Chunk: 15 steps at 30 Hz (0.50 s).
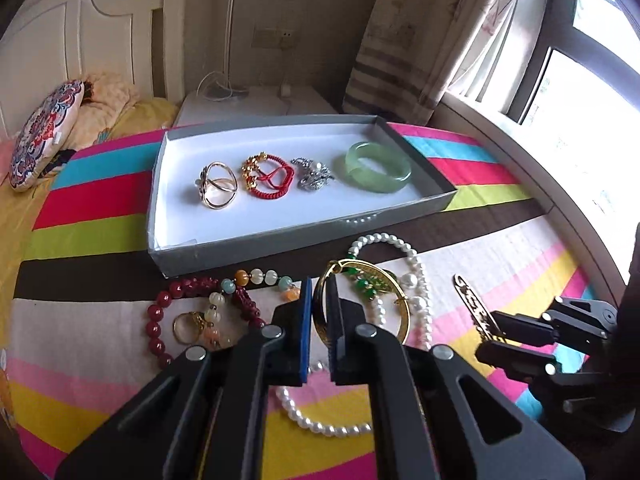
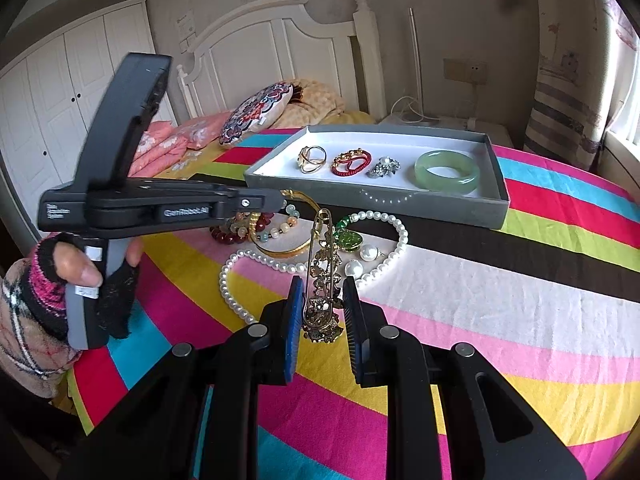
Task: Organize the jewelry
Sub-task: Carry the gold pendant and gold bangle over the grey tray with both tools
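Observation:
My left gripper [image 1: 320, 292] is shut on a thin gold bangle [image 1: 404, 312], which stands on edge between the blue pads just above the striped bedspread. From the right wrist view the left gripper [image 2: 280, 200] reaches in from the left, with the bangle [image 2: 280, 254] below its tip. My right gripper [image 2: 323, 284] is shut on a long gold pin brooch [image 2: 322, 268] that points away from me. The grey tray [image 1: 280, 244] with a white floor holds a gold ring [image 1: 218, 186], a red cord bracelet [image 1: 268, 178], a silver brooch [image 1: 314, 174] and a green jade bangle [image 1: 378, 166].
Loose on the bedspread lie a pearl necklace [image 2: 240, 304], a green pendant [image 2: 348, 238], a dark red bead bracelet [image 1: 154, 320], a mixed bead bracelet [image 1: 256, 276] and a gold ring [image 1: 188, 326]. A gloved hand [image 2: 80, 272] holds the left gripper's handle. Pillows lie by the headboard.

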{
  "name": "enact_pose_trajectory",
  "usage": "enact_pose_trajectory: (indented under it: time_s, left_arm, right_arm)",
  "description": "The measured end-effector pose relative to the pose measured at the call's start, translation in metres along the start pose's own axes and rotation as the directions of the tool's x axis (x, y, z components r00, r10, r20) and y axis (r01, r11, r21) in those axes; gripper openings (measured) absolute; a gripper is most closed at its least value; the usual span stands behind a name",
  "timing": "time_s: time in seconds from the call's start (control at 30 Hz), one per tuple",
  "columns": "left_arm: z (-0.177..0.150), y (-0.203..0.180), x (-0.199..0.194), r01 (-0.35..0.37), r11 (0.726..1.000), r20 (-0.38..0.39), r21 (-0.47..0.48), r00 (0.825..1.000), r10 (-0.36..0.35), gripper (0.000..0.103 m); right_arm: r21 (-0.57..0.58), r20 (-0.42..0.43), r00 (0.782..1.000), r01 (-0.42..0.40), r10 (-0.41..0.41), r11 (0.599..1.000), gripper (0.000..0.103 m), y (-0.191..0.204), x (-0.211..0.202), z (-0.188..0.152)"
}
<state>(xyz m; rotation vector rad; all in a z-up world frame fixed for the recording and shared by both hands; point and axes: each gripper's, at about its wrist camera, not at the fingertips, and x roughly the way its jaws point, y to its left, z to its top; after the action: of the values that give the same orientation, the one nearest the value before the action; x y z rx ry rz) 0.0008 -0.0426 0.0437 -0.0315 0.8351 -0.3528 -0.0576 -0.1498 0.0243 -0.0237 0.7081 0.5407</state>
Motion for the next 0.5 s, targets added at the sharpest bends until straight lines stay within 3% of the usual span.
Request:
enact_pose_trajectory:
  time_s: [0.5]
  left_arm:
    - [-0.032,-0.011,-0.060,-0.064,0.998,0.084,0.022,0.995,0.062,0.006]
  right_arm:
    - [-0.049,0.054,0.998,0.022,-0.019,0.999,0.021,0.025,-0.033,0.003]
